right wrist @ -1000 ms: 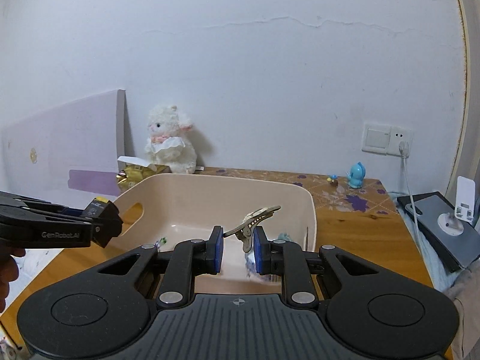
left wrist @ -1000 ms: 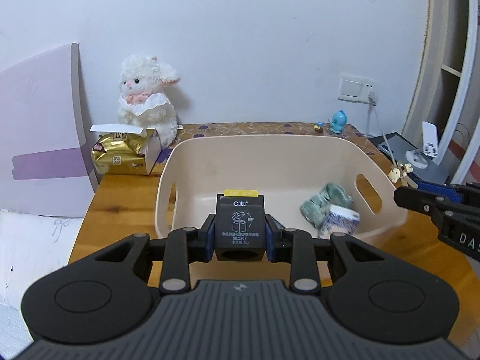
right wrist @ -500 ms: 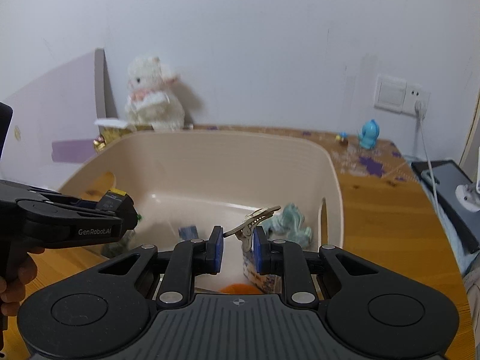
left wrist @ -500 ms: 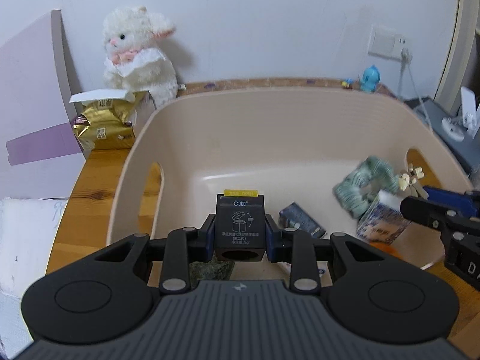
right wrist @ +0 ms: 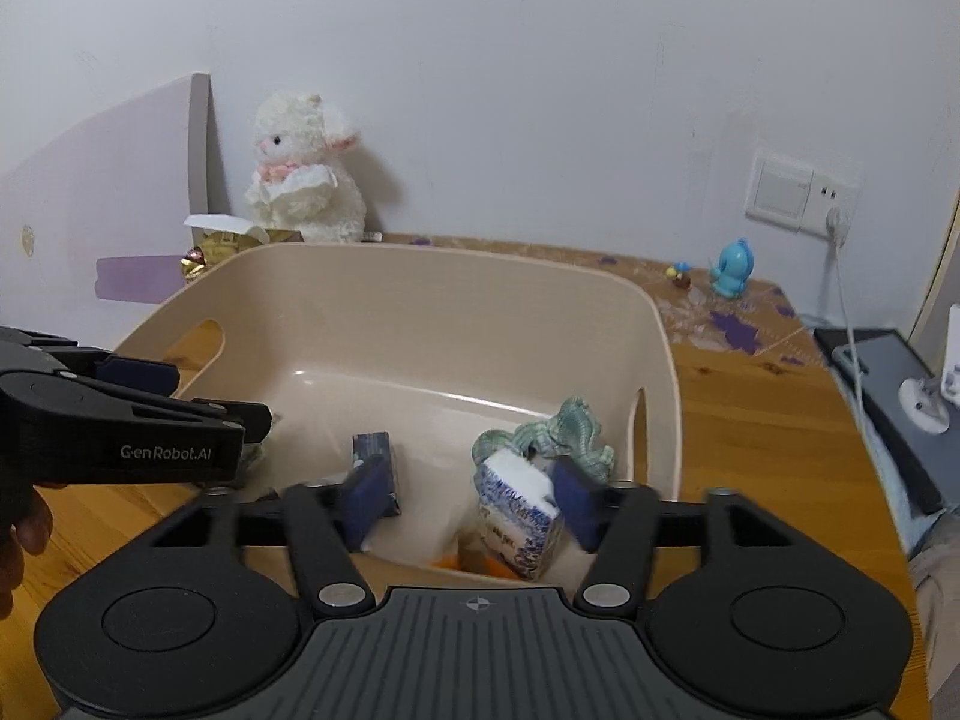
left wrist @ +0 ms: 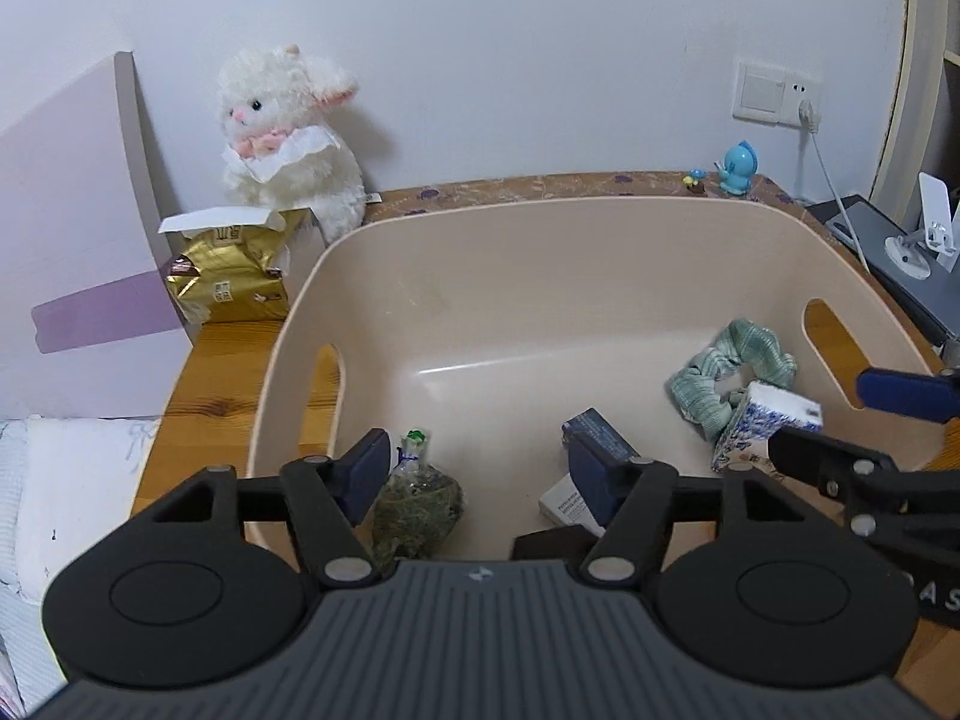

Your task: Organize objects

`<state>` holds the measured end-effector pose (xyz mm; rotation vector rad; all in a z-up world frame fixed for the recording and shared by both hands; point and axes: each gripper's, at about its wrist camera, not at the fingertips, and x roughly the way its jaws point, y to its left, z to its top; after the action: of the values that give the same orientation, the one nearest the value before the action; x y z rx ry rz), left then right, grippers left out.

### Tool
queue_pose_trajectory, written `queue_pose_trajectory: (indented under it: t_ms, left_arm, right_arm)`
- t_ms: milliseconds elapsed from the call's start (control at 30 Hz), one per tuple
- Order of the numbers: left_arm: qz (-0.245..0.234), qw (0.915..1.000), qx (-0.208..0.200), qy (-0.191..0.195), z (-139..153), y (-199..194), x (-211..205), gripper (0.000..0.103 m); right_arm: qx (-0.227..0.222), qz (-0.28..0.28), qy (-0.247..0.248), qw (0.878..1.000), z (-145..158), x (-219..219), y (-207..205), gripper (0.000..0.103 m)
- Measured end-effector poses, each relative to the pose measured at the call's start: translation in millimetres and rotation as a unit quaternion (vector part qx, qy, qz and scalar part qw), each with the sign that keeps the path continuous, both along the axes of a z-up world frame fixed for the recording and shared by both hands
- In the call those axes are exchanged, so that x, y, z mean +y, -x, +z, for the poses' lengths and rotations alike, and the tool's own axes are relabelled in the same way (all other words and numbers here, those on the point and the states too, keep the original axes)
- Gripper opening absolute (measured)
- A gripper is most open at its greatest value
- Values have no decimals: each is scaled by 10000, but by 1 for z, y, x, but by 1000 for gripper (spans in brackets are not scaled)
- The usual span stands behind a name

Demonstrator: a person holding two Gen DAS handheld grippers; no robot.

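Observation:
A beige plastic basin [left wrist: 540,207] [right wrist: 420,251] stands on the wooden table. My left gripper [left wrist: 480,474] hangs open over its near left part, nothing between the fingers. Below it lie a green bagged bundle [left wrist: 417,504], a dark blue box [left wrist: 594,438], a white box [left wrist: 561,507] and the corner of a black box [left wrist: 543,543]. My right gripper [right wrist: 471,495] is open over the near right part, above a blue-and-white tissue pack [right wrist: 516,516] and a green scrunchie [right wrist: 558,429]. The hair clip is out of sight.
A white plush lamb [left wrist: 288,144] and a gold packet [left wrist: 231,282] sit behind the basin on the left, beside a leaning purple board [left wrist: 78,252]. A blue figurine [left wrist: 739,167], a wall socket with a cable [left wrist: 774,93] and a phone stand [left wrist: 924,234] are at the right.
Both grippers have opened. The black box has left the left fingers and the hair clip has left the right fingers; both grippers stay low over the basin.

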<state>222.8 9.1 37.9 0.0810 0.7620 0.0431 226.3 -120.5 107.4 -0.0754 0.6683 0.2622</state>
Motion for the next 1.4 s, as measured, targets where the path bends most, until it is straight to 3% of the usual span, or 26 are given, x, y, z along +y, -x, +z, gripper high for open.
queue_pose_trajectory:
  t_ms: [267, 500, 933, 1400]
  left_arm:
    - [44, 9996, -198, -198, 15, 32, -3, 71]
    - [25, 9992, -368, -122, 28, 66, -2, 71]
    - [-148, 9984, -541, -13, 47, 126, -9, 71]
    - [-284, 9985, -456, -97, 47, 187, -19, 74]
  right_arm:
    - [-130, -27, -123, 9998, 21, -8, 26, 92]
    - [-301, 20, -31, 9995, 32, -8, 57, 98]
    - [-300, 22, -50, 9995, 47, -10, 107, 101]
    - [-185, 87, 47, 9998, 54, -25, 155, 101]
